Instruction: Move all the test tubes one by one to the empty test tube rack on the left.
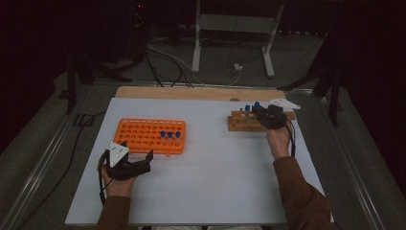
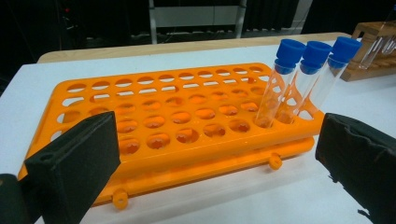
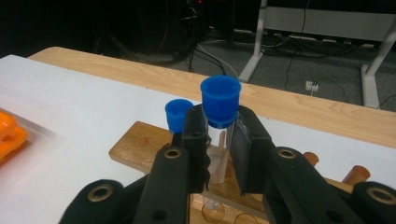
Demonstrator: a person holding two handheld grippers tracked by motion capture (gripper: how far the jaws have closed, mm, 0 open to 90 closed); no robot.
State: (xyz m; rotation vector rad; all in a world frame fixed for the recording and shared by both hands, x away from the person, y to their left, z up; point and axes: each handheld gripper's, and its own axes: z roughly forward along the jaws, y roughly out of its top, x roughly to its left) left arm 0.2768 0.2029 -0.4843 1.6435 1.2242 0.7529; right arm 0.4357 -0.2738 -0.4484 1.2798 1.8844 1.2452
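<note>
An orange tube rack point(image 1: 143, 139) point(image 2: 154, 126) lies on the left half of the white table, with three clear blue-capped tubes point(image 1: 170, 136) point(image 2: 303, 79) standing in a row at its right end. My left gripper point(image 1: 136, 154) point(image 2: 215, 163) rests open just in front of that rack, nothing between its pads. At the far right a wooden rack point(image 1: 239, 122) point(image 3: 140, 149) holds more blue-capped tubes. My right gripper point(image 1: 262, 114) point(image 3: 219, 144) is shut on one upright tube point(image 3: 220, 107) there, just below its blue cap. Another blue-capped tube point(image 3: 177, 114) stands to its left.
The white table top point(image 1: 215, 167) sits on a wooden board whose far edge point(image 1: 191, 92) shows behind it. A metal stand point(image 1: 230, 33) and cables lie on the dark floor beyond. A cable trails from each gripper.
</note>
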